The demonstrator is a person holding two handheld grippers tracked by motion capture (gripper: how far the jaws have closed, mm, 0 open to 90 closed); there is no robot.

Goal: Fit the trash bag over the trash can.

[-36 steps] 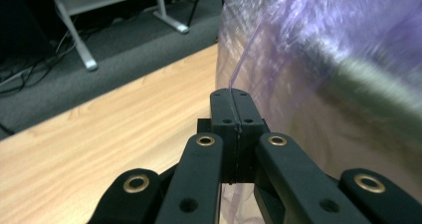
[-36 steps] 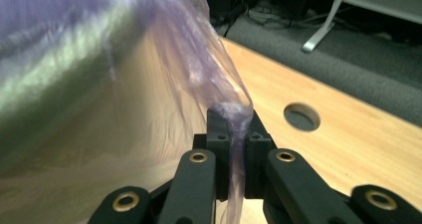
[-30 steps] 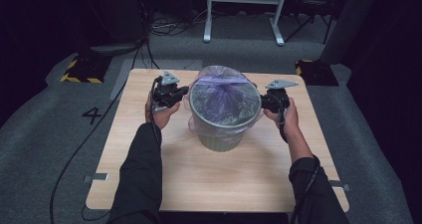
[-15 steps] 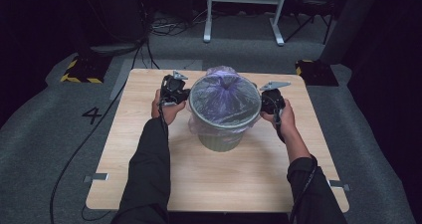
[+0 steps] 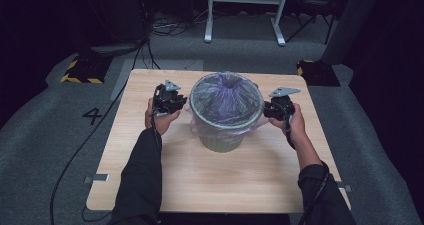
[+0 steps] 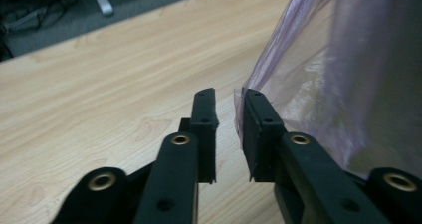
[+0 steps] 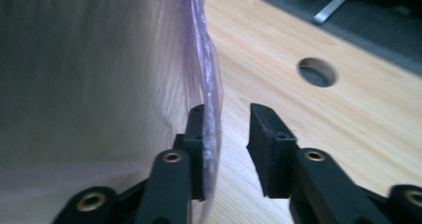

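Bin liner flanked by two parted grippers

A grey bin [image 5: 223, 130] is stood near the table [image 5: 210, 185] centre, lined with a thin purple bag [image 5: 227, 97] folded over its rim. The left gripper [image 5: 176, 103] and right gripper [image 5: 267, 110] are held against opposite sides; jaws are parted on both, film lying against one jaw of each, seemingly so the overhang can be pinched or has been let go.

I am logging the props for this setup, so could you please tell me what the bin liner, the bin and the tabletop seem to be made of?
Bin liner: thin, glossy purple-tinted plastic film; translucent and wrinkled.
Bin: matt grey-green, probably plastic, though metal cannot be excluded.
Tabletop: pale wood or wood-look laminate; grain lines show, smooth finish.
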